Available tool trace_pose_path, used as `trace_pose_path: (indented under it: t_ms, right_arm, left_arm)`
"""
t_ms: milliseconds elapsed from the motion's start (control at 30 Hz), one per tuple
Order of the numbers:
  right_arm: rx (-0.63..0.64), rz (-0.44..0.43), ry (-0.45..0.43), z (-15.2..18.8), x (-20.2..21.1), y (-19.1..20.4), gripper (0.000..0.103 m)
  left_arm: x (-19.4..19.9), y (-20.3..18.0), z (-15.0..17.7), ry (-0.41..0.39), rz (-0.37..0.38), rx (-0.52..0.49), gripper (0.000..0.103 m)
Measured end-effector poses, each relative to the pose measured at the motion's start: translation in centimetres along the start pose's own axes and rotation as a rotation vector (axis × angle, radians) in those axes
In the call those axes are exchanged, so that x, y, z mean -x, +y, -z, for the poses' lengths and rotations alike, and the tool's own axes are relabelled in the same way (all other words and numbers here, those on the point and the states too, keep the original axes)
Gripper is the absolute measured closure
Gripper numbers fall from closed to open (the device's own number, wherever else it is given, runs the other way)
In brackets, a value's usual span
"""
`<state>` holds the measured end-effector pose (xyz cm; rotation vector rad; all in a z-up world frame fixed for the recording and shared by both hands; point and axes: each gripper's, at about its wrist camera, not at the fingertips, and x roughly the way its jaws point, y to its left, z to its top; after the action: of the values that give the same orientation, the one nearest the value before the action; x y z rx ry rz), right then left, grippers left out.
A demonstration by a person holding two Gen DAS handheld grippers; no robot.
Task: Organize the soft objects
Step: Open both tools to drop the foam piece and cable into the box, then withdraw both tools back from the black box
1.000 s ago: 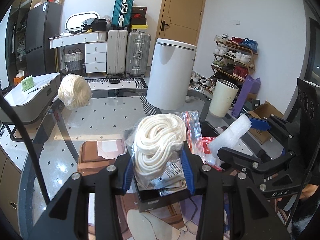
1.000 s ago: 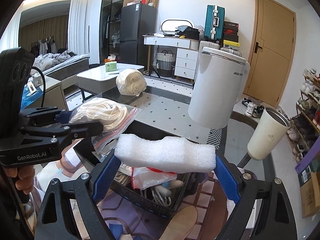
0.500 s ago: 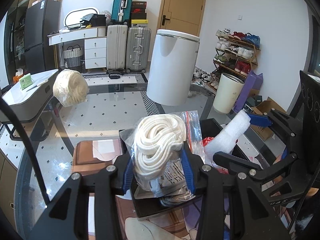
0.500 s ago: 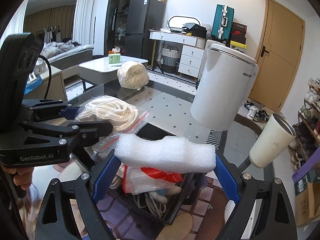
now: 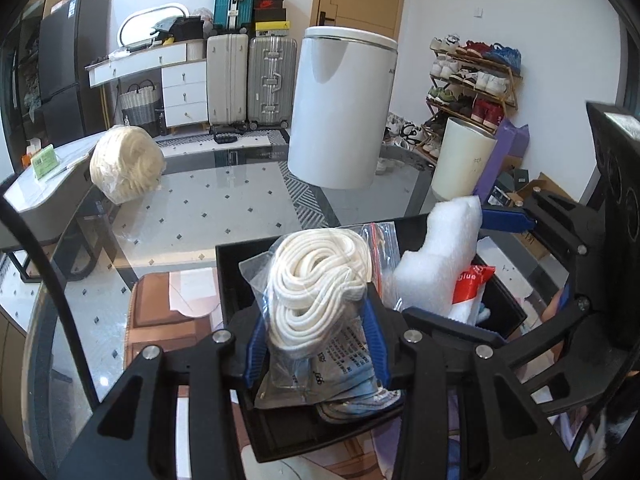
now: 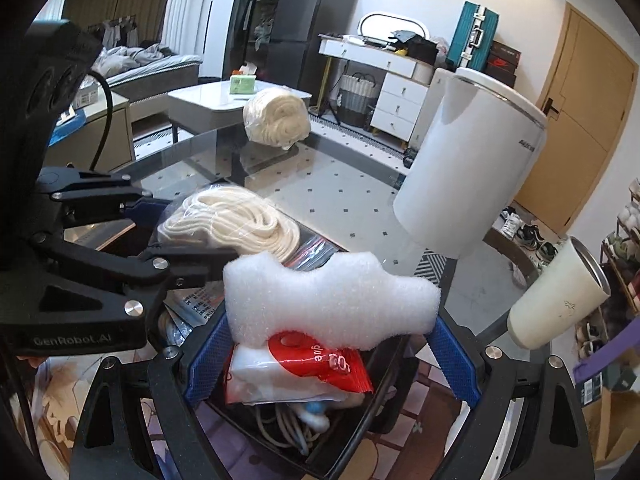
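My left gripper point(image 5: 314, 344) is shut on a clear zip bag of white rope point(image 5: 320, 284), held just above the black bin point(image 5: 236, 280); the bag also shows in the right wrist view point(image 6: 236, 220). My right gripper point(image 6: 332, 354) is shut on a white foam block point(image 6: 328, 300), held over the same bin point(image 6: 360, 432); the block also shows in the left wrist view point(image 5: 440, 264). Inside the bin lie a red-and-white glue packet point(image 6: 320, 364), cables and a printed pouch. A second bagged rope bundle point(image 5: 126, 164) sits at the glass table's far left.
A large white canister point(image 5: 340, 108) and a cream tumbler point(image 5: 464, 160) stand at the glass table's far side. A brown mat point(image 5: 168, 304) lies left of the bin. Suitcases, a dresser, a shoe rack and a low white table stand beyond.
Both grippers have lowered and moved forward over the bin with their loads. The rope bag and the foam block now sit closer to the bin's contents.
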<state>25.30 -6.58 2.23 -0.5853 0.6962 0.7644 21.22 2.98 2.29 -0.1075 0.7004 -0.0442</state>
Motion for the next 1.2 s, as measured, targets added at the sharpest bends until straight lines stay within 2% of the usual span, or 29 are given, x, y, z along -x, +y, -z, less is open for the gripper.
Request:
trace_pose_path:
  t_ms: [167, 233, 367, 467, 567, 633, 733, 900, 1033, 1200]
  right_arm:
    - [0.007, 0.0, 0.005, -0.4, -0.4, 0.0, 0.011]
    - [0.009, -0.002, 0.007, -0.3, -0.3, 0.1, 0.011]
    - [0.009, 0.008, -0.006, -0.2, 0.4, -0.1, 0.01]
    - [0.005, 0.012, -0.021, -0.1, 1.2, -0.3, 0.008]
    - [-0.012, 0.016, -0.043, 0.2, 2.2, -0.6, 0.006]
    - [-0.039, 0.018, -0.067, 0.4, 3.1, -0.9, 0.006]
    - [-0.086, 0.024, -0.102, 0.9, 4.4, -1.0, 0.002]
    - [-0.19, 0.036, -0.142, 2.0, 5.9, -1.2, 0.001]
    - [-0.263, 0.033, -0.187, 2.8, 7.2, -1.2, 0.001]
    - [-0.294, 0.027, -0.225, 4.0, 8.3, -0.5, 0.001]
  left_arm:
    - [-0.2, -0.3, -0.2, 0.009, 0.005, -0.02, 0.059]
    - [-0.1, -0.3, -0.2, 0.014, 0.01, -0.024, 0.053]
    - [0.3, -0.2, -0.1, 0.015, 0.013, -0.015, 0.051]
    - [1.0, -0.2, 0.1, 0.005, -0.001, -0.018, 0.042]
    - [2.0, -0.1, 0.3, -0.011, -0.003, -0.019, 0.038]
    - [2.9, -0.1, 0.5, -0.022, -0.003, -0.02, 0.024]
    - [4.4, 0.0, 0.8, -0.07, -0.013, -0.018, 0.011]
    - [6.4, 0.3, 1.6, -0.128, -0.011, -0.005, 0.0]
    - [7.4, 0.6, 2.3, -0.178, -0.042, -0.005, 0.0]
    - [7.9, 0.7, 3.4, -0.196, -0.069, -0.013, 0.0]
